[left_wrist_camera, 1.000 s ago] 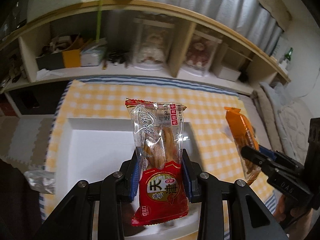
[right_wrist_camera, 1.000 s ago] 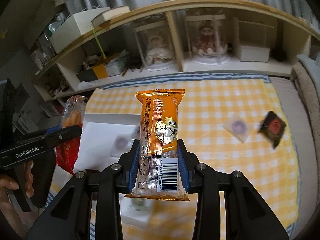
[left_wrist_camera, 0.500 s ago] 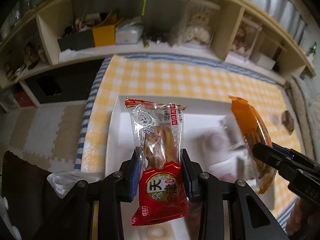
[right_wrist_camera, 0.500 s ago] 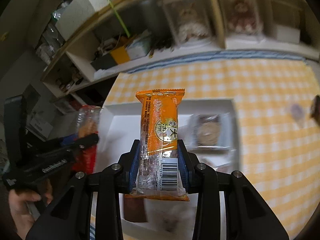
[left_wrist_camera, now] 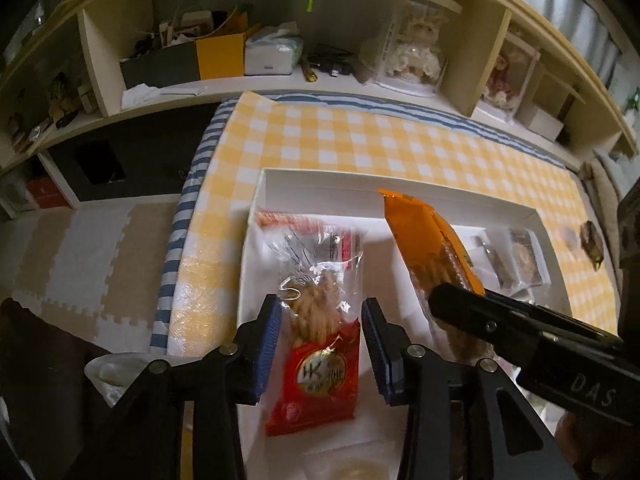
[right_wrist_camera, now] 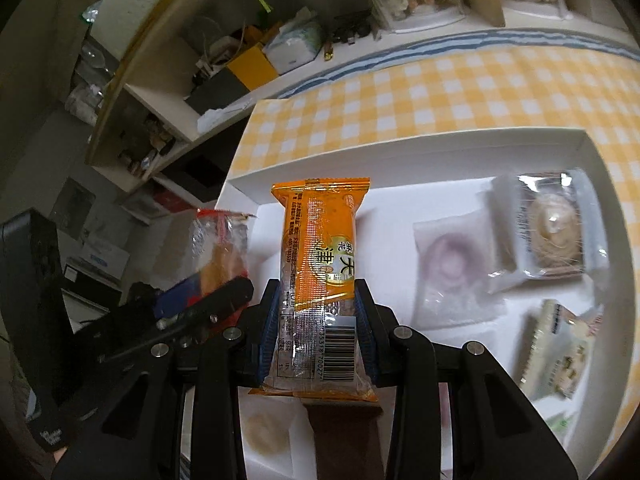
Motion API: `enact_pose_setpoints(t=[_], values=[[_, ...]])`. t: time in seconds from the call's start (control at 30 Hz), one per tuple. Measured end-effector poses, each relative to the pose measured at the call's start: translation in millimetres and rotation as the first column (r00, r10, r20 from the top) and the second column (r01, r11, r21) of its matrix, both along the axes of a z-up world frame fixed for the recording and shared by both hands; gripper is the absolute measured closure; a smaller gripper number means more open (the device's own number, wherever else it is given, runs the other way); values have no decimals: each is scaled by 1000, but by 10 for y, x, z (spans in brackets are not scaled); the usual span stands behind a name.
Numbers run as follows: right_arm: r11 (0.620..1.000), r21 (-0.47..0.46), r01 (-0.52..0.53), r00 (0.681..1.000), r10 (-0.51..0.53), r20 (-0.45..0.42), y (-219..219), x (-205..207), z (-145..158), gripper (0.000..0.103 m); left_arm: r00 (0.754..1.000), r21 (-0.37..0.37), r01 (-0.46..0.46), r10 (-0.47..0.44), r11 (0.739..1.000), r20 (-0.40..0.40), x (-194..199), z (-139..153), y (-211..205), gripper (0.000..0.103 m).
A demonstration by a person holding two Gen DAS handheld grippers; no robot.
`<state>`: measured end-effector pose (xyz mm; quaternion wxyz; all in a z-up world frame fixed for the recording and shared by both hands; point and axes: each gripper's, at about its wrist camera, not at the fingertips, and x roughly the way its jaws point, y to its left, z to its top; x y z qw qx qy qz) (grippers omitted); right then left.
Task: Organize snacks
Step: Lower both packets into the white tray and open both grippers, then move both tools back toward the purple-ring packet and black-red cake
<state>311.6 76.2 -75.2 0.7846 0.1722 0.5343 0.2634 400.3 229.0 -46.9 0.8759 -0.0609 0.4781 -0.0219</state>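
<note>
A white tray [left_wrist_camera: 320, 178] lies on a yellow checked cloth [left_wrist_camera: 360, 140]. My left gripper [left_wrist_camera: 322, 320] hangs over the tray's left part, its jaws opening. Between them is a red-and-clear packet of twisted dough sticks [left_wrist_camera: 316, 360], blurred, with the pads off its sides. My right gripper [right_wrist_camera: 318, 312] is shut on an orange snack packet [right_wrist_camera: 320, 248], held upright above the tray [right_wrist_camera: 400, 140]. The orange packet [left_wrist_camera: 428, 248] also shows just right of the red one. In the right wrist view, the left gripper [right_wrist_camera: 208, 292] and the red packet [right_wrist_camera: 220, 240] are at the left.
Several wrapped pastries lie in the tray's right half, among them a round one [right_wrist_camera: 552, 236] and a purple one [right_wrist_camera: 448, 264]. A dark snack [left_wrist_camera: 592, 240] sits on the cloth beyond the tray. Cluttered shelves [left_wrist_camera: 260, 60] line the back; foam floor mats [left_wrist_camera: 80, 260] are left.
Both grippers have come down closer over the tray. The left jaws have widened and the red packet has slid lower between them. The orange packet stays gripped.
</note>
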Motion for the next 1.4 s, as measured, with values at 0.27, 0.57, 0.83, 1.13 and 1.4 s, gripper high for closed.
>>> enact_pose_setpoints(t=[0.27,0.57,0.83,1.13,1.4], values=[[999,-36,-28,999,27,-36,15,1,-37,63,1000,-19,-20,20,1000,-2,-78,7,82,55],[991,-107,-80,997,80,-4,-79,-156,66,60,1000,0,-12,12,1000,-22,-162,65,-4,45],[983,-157,-93,995,99,32,-258,-281,91,33,1000,15,3,-2,1000,-25,-259,156,-75,37],[982,-175,-73,994,87,74,-450,-381,216,4,1000,17,-19,19,1000,-15,-404,324,-52,2],[979,-195,-61,989,85,117,-559,-475,408,0,1000,2,-16,16,1000,0,-559,532,-81,0]])
